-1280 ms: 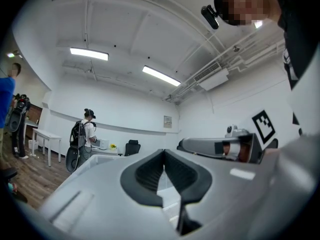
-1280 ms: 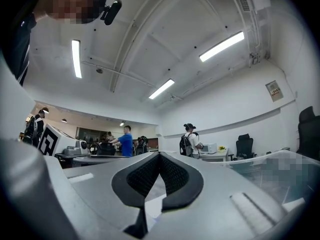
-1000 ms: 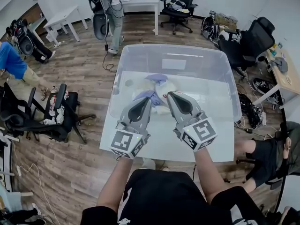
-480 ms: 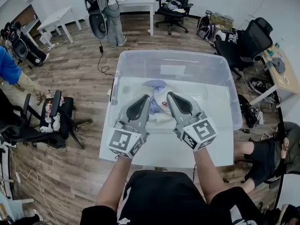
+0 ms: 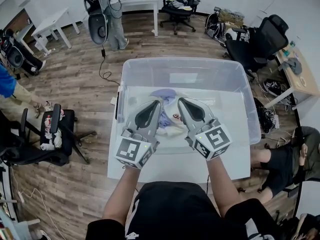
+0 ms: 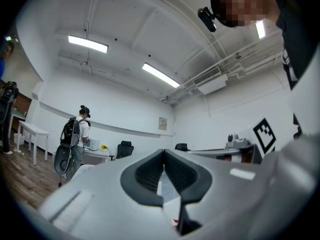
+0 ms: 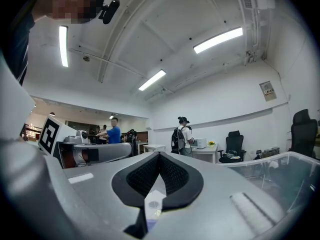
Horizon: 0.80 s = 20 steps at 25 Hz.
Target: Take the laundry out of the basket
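Head view, seen from above. A clear plastic basket [image 5: 186,60] stands on a white worktop [image 5: 170,169]. The laundry [image 5: 170,109], lavender and cream pieces, lies on the basket's floor, toward the 9 o'clock side of its middle.

The left gripper [image 5: 159,102] and the right gripper [image 5: 180,100] are held side by side over the near half of the basket, both pointing to 12 o'clock. The laundry shows in the gap between the two grippers and just beyond their tips. Whether either tip touches cloth cannot be told from above.

Jaws: in the left gripper view the two dark pads meet at the tip with nothing between them. The right gripper view shows the same, pads together and empty. No laundry is held; all of it is in the basket.

Change from one second earlier: the basket and the laundry sit lower in the picture, while both grippers keep almost the same place in it. The tips therefore stand farther toward 12 o'clock over the basket, past the lavender piece that lay at the left tip before. The jaws were together then as now. At 9 o'clock a person in blue [image 5: 6,86] has slid nearly out of the picture.
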Motion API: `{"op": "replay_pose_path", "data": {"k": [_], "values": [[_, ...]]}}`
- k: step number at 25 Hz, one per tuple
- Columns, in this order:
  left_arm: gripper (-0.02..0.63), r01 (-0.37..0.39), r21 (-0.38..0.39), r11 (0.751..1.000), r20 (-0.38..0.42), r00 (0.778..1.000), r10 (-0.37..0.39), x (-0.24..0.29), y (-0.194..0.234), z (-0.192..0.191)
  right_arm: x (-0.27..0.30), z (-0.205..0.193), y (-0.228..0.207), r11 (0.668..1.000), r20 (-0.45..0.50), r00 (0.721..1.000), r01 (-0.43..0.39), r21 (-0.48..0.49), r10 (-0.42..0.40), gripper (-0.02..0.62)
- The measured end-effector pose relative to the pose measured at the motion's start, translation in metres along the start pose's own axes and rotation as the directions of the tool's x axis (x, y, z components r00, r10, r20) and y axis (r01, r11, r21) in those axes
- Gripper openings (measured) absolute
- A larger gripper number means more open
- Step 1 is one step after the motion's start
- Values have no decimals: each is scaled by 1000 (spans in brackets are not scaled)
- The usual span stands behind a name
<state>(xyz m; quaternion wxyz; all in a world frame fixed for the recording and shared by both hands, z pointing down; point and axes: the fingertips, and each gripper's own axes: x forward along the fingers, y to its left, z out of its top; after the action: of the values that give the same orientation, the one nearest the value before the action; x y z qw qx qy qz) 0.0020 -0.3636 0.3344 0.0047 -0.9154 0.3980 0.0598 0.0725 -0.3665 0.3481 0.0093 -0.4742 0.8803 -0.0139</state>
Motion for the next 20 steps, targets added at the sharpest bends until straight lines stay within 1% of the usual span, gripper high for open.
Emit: {"op": "replay_pose_path", "data": {"k": [6, 9, 12, 14, 16, 18, 20], "values": [[8, 2, -14, 1000, -23, 1000, -2, 16, 17, -7, 21, -8, -17, 1000, -37, 999, 6, -3, -6, 0], [8, -8, -15, 1000, -26, 1000, 8, 19, 27, -13, 34, -23, -25, 1000, -94, 995, -15, -12, 14, 0], [8, -15, -32, 999, -44, 999, 13, 22, 34, -21, 47, -44, -32, 998, -167, 985, -47, -33, 40, 0], [8, -19, -49, 999, -62, 998, 16, 24, 37, -26, 55, -60, -36, 996, -223, 973, -76, -57, 62, 0], [8, -23, -57, 998, -70, 997, 19, 25, 40, -30, 60, -77, -39, 991, -285, 955, -109, -79, 83, 0], [8, -26, -57, 998, -71, 997, 22, 26, 42, -32, 64, -93, -42, 983, -353, 930, -152, -101, 108, 0], [8, -30, -53, 998, -63, 998, 27, 27, 46, -35, 69, -111, -44, 972, -417, 898, -205, -114, 140, 9]]}}
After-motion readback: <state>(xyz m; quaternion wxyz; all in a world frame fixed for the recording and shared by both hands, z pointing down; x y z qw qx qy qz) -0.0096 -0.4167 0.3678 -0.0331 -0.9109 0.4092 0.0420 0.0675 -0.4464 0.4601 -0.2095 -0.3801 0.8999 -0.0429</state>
